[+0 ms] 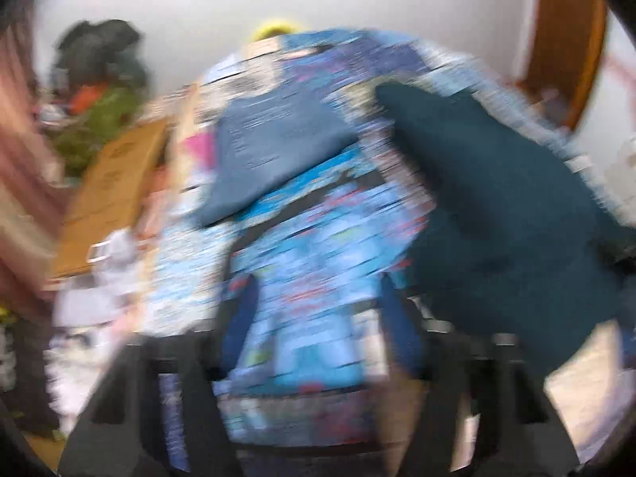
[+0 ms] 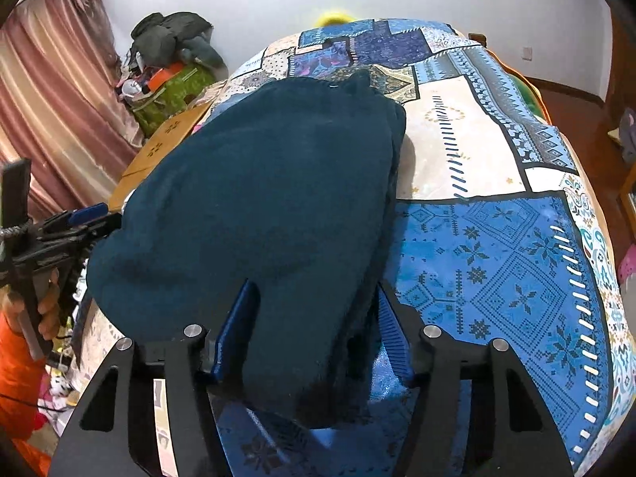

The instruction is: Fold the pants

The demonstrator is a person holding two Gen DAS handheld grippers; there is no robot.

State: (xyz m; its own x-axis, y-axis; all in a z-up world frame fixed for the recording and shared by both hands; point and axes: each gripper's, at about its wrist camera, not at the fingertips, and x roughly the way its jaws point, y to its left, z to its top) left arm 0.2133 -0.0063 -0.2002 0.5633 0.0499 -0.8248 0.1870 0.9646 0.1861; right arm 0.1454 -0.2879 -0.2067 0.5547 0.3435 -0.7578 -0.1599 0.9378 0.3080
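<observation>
The dark teal pants (image 2: 258,206) lie folded in a thick stack on the patterned blue bedspread (image 2: 497,262). My right gripper (image 2: 314,330) is open, its blue fingers (image 2: 238,318) on either side of the near end of the pants. My left gripper (image 2: 91,218) shows at the left edge of the right wrist view, touching the left side of the stack. In the blurred left wrist view my left gripper (image 1: 318,318) is open with nothing between its fingers, and the pants (image 1: 497,218) fill the right side.
A blue folded garment (image 1: 274,151) lies on the bed further off. A cardboard box (image 2: 167,151) stands left of the bed. A pile of bags and clothes (image 2: 171,63) sits by the pink curtain (image 2: 51,91). A wooden floor (image 2: 568,99) lies right.
</observation>
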